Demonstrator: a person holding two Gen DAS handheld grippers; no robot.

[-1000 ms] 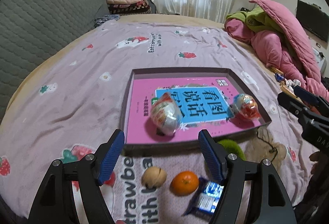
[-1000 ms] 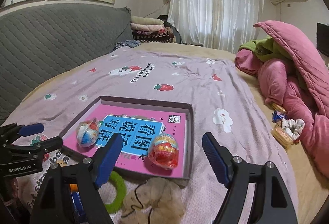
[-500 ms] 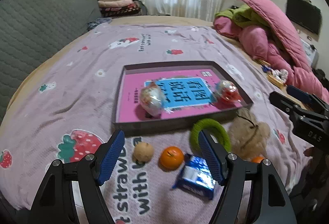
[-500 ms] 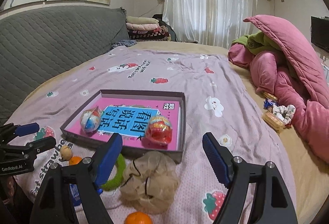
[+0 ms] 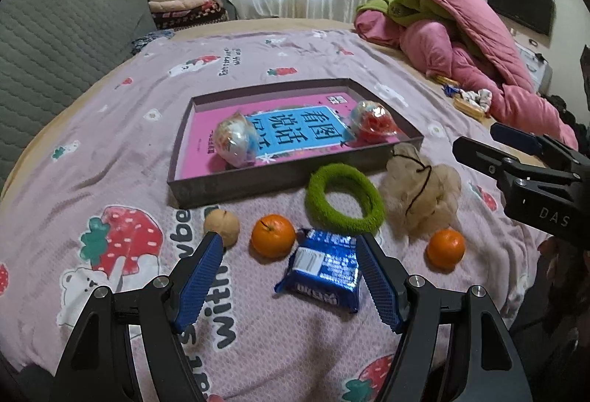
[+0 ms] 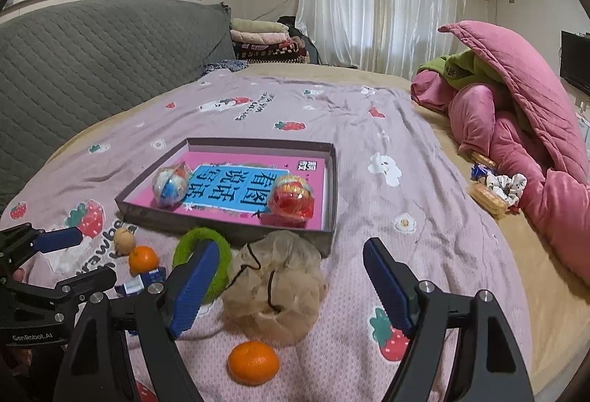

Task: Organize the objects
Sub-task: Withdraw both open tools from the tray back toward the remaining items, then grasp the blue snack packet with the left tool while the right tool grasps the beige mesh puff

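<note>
Your left gripper [image 5: 289, 276] stands wide and empty over a glossy blue foil snack packet [image 5: 322, 269], beside a smooth round orange [image 5: 273, 235] and a wrinkled walnut [image 5: 222, 227]. Your right gripper [image 6: 291, 282] is likewise spread, holding nothing, over a crumpled beige mesh puff [image 6: 274, 286]. The fuzzy green ring [image 5: 344, 198] lies against the shallow grey cardboard tray [image 5: 236, 187], which holds two shiny wrapped balls.

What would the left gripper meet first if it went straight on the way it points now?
Probably the blue snack packet, lying on the bedspread between the open fingers of the left gripper. The orange lies just behind it; depth is uncertain.
</note>
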